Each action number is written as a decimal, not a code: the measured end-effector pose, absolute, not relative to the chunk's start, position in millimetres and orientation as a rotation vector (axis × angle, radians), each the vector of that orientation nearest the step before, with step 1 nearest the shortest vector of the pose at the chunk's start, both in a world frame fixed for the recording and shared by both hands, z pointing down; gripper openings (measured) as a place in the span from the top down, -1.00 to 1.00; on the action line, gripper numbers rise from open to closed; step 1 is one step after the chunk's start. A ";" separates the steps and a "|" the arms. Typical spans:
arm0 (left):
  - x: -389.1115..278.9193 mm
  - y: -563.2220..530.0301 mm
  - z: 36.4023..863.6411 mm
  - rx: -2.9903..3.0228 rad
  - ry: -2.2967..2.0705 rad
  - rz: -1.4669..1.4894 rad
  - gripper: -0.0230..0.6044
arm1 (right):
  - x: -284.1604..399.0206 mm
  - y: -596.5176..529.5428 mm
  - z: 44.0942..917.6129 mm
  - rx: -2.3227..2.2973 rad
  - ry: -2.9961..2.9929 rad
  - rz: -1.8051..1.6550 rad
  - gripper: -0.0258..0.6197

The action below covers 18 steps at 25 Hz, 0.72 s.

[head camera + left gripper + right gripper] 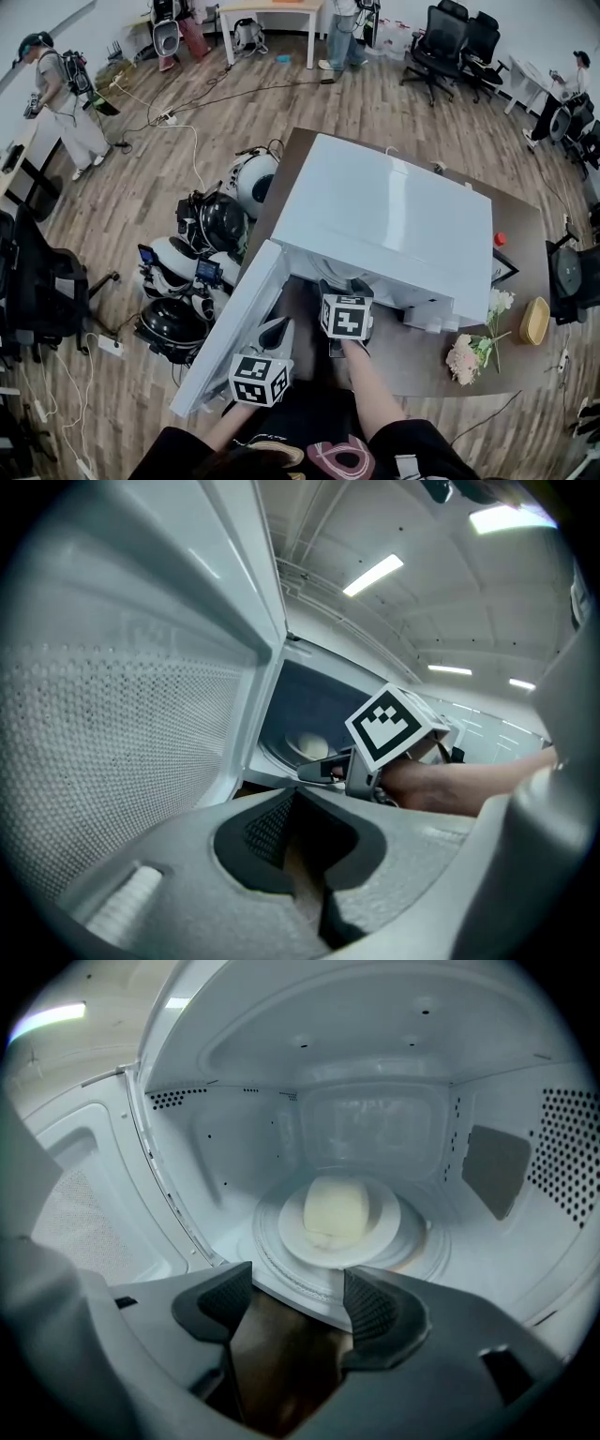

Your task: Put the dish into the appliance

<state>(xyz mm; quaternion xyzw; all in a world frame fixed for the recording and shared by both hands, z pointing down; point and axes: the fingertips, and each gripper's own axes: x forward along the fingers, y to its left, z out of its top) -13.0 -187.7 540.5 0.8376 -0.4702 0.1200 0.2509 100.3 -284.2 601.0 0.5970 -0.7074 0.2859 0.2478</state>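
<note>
1. The dish (387, 1229) is seen inside the microwave (384, 206), set on the round turntable (433, 1244) at the middle of the cavity floor, with a pale bun (337, 1211) lying on it.
2. The dish is touched by neither gripper.
3. The right gripper (295, 1297) is held at the cavity's mouth, just short of the turntable's front rim. Its jaws are spread wide and nothing is gripped between them.
4. The left gripper (298, 803) is held lower and to the left, beside the inner face of the open door (234, 328). Its jaws are brought together and nothing is held in them.
5. The door is swung out on its left hinge, towards the near left corner of the table (525, 234).
6. The microwave is placed on the left part of the table.
7. A bunch of flowers (473, 352) and a yellow bowl (535, 321) are seen by the table's right edge, well apart from the microwave's opening.
</note>
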 end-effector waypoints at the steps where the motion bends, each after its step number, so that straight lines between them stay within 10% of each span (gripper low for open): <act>1: -12.4 -187.7 540.4 2.279 -1.277 0.328 0.90 | 100.3 -283.6 600.7 1.625 -1.923 0.773 -0.01; 18: -8.0 -193.0 544.4 2.282 -1.260 0.326 0.90 | 102.8 -280.3 598.0 1.641 -1.904 0.764 -0.01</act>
